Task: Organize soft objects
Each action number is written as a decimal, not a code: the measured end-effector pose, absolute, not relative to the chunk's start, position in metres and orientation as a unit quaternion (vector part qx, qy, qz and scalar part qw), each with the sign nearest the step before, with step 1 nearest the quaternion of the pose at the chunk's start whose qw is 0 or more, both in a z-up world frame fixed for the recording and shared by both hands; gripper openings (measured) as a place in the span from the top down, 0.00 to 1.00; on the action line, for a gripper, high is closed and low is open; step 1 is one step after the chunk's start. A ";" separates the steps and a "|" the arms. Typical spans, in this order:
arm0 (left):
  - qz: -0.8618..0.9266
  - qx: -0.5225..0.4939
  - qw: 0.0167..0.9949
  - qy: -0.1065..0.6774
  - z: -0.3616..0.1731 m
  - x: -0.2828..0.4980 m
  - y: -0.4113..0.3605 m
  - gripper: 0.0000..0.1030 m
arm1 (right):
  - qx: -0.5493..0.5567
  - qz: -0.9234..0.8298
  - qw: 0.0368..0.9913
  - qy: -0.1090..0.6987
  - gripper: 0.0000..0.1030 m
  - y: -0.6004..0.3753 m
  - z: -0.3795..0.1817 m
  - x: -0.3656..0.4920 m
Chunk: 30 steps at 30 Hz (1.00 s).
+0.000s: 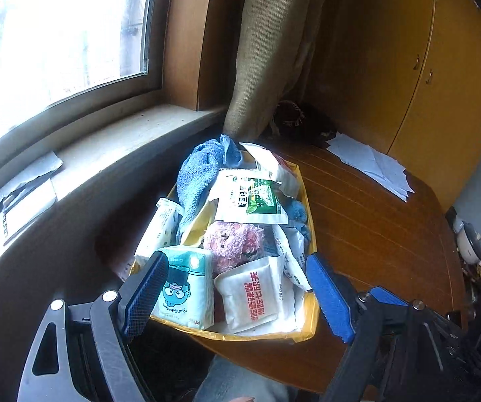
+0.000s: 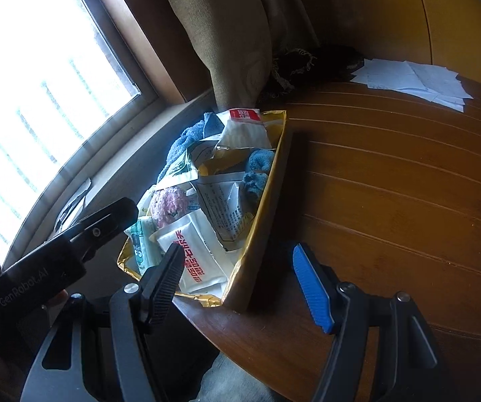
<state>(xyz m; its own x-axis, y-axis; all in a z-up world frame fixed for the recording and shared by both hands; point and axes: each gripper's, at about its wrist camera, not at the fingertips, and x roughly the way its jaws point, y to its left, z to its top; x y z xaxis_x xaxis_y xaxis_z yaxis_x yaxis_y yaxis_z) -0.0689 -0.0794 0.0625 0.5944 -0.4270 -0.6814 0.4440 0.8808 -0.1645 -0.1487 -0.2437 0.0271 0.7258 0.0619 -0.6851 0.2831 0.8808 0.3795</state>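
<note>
A yellow box [image 1: 310,321] on the wooden table holds soft things: a blue towel [image 1: 200,174], a pink plush toy [image 1: 233,241], a tissue pack with a cartoon face [image 1: 186,288], a white packet with red print [image 1: 257,298] and a green-and-white sachet [image 1: 253,201]. My left gripper [image 1: 237,298] is open and empty, just above the box's near end. My right gripper [image 2: 240,284] is open and empty over the box's near right corner [image 2: 240,288]. The box's contents also show in the right wrist view, with the white packet [image 2: 196,254] and the plush toy [image 2: 168,206].
The box sits at the table's left edge beside a windowsill [image 1: 82,154]. A beige curtain [image 1: 267,50] and a dark cloth [image 1: 294,117] lie behind it. White papers [image 1: 374,164] lie at the table's far right. A yellow cabinet [image 1: 441,67] stands behind.
</note>
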 end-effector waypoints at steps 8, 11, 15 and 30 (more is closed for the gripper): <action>-0.227 0.021 0.902 0.366 0.066 -0.075 -0.068 0.15 | 0.237 -0.067 0.899 0.362 0.35 -0.239 0.032 -0.157; -0.229 0.016 0.900 0.371 0.064 -0.073 -0.064 0.15 | 0.230 -0.072 0.899 0.365 0.35 -0.236 0.033 -0.155; -0.224 0.012 0.901 0.372 0.062 -0.070 -0.057 0.14 | 0.225 -0.071 0.899 0.370 0.35 -0.232 0.031 -0.148; -0.213 0.019 0.899 0.382 0.048 -0.056 -0.050 0.14 | 0.229 -0.093 0.896 0.368 0.35 -0.242 0.027 -0.136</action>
